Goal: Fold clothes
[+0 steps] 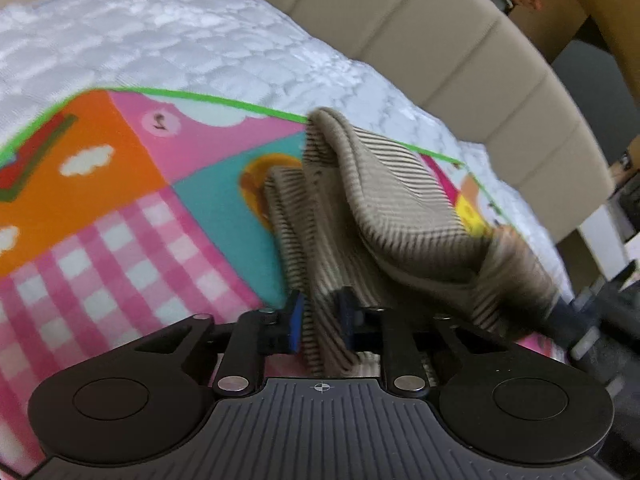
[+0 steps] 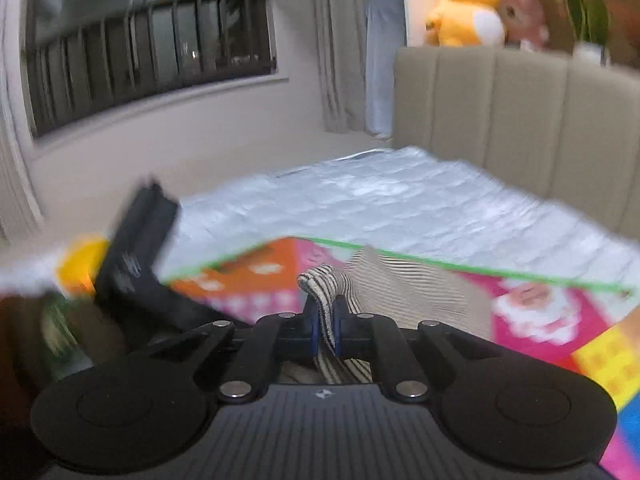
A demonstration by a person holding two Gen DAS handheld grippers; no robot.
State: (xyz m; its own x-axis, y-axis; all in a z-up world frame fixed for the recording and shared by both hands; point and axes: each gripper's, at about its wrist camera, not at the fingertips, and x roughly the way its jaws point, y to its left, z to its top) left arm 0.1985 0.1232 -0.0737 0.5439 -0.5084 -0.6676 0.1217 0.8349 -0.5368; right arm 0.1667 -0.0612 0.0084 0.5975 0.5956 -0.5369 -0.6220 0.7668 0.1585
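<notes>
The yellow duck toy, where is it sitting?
In the right wrist view, the yellow duck toy sits top right on the beige headboard, beside a pink plush.

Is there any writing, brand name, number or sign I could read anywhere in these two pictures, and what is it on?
No readable words or numbers in either view.
Left gripper: a small crosshair mark on its body, no letters.
Right gripper: a tiny emblem on its body, too small to read.
Colourful play mat: cartoon pictures only; any lettering is too blurred to tell.
Striped garment: no label shows.
</notes>
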